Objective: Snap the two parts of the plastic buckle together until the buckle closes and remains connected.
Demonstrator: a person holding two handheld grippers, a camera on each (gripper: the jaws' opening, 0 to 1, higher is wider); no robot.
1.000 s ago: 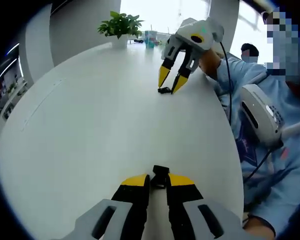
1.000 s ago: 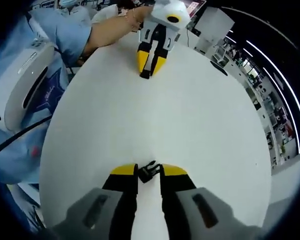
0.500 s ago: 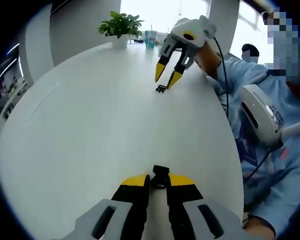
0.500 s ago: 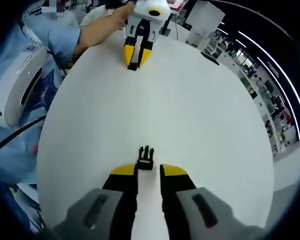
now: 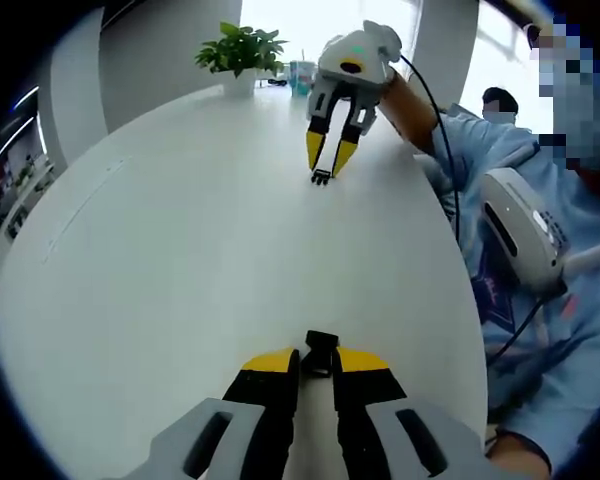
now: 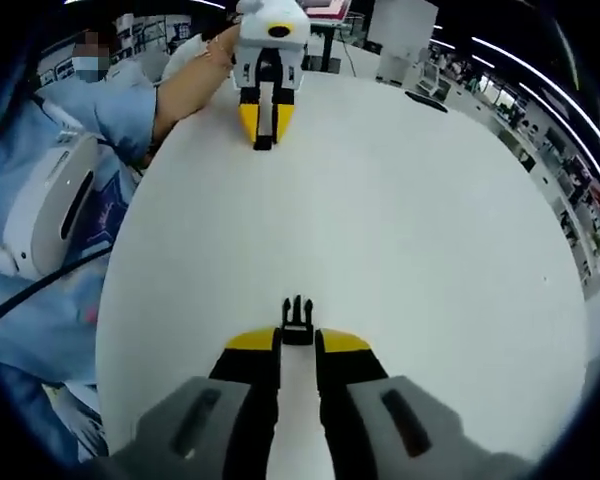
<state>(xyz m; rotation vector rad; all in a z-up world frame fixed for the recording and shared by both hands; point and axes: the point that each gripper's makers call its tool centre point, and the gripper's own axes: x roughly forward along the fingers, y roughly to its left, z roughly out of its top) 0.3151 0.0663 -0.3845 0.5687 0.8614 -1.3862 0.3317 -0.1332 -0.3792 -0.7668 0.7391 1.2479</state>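
- In the left gripper view, the left gripper (image 5: 316, 361) rises from the bottom with its yellow-tipped jaws drawn close together on a black buckle socket (image 5: 321, 349), which sits pinched between the tips and pokes out just past them, resting on the white table (image 5: 180, 250).
- Farther up that view, across the table, the right gripper (image 5: 326, 160) points down at the tabletop, its jaws nearly together, with the pronged buckle piece (image 5: 322, 178) at their tips; the two buckle halves are well apart.
- At the far edge of the table stands a potted plant (image 5: 240, 52), and a person in a blue sleeve (image 5: 480, 140) sits along the right side.
- In the right gripper view, the right gripper (image 6: 297, 342) comes up from the bottom, its jaws narrowly parted and closed against the base of the pronged buckle piece (image 6: 297, 322), whose prongs point away from the jaws.
- Towards the top of that view the left gripper (image 6: 263, 130) hangs tip-down over the table (image 6: 430, 220), jaws pressed close, with a small dark piece at their tips.
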